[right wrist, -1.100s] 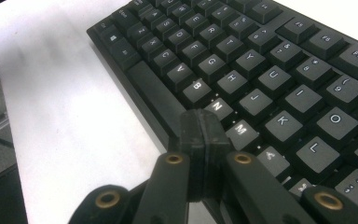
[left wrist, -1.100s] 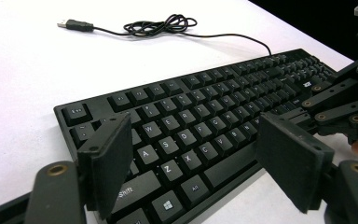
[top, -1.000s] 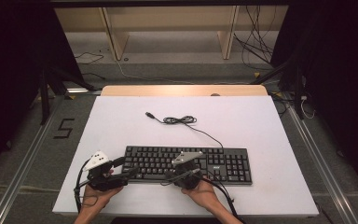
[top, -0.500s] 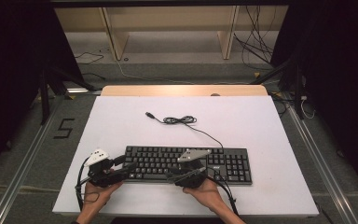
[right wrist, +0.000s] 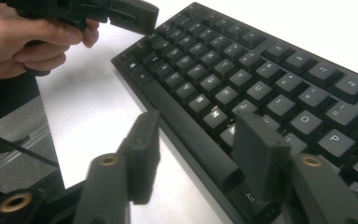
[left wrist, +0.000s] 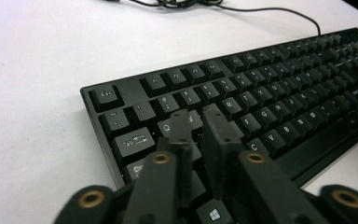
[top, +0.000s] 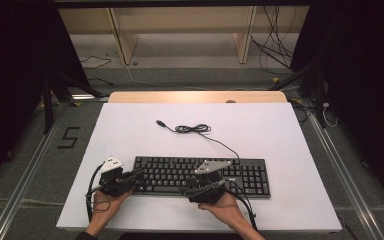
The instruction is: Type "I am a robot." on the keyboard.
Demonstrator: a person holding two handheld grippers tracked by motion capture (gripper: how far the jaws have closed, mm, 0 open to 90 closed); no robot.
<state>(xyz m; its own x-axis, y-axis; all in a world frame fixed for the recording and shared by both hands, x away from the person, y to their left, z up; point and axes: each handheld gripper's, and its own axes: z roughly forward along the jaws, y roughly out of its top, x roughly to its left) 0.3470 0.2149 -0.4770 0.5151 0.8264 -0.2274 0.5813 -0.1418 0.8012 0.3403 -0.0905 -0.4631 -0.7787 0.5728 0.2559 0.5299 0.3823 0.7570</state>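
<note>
A black keyboard (top: pixel 200 175) lies near the front of the white table (top: pixel 290 130); its cable (top: pixel 195 129) coils behind it. My left gripper (top: pixel 139 173) hovers over the keyboard's left end. In the left gripper view its jaws (left wrist: pixel 196 116) have just been closing and stand almost together above the left keys (left wrist: pixel 261 93), with nothing between them. My right gripper (top: pixel 221 184) sits at the keyboard's front edge near the middle. Its jaws (right wrist: pixel 198 121) have just been opening and stand wide apart, one before the front edge and one over the keys (right wrist: pixel 242 70). The left gripper (right wrist: pixel 140 16) appears there too, in a hand.
The cable's USB plug (top: pixel 159 121) lies loose on the table behind the keyboard. A wooden strip (top: pixel 195 96) runs along the table's far edge, with shelving and floor cables beyond. White table surface extends on both sides of the keyboard.
The left gripper's jaws have closed over the left keys. The right gripper's jaws have opened at the keyboard's front edge. Both hands stayed in place.
</note>
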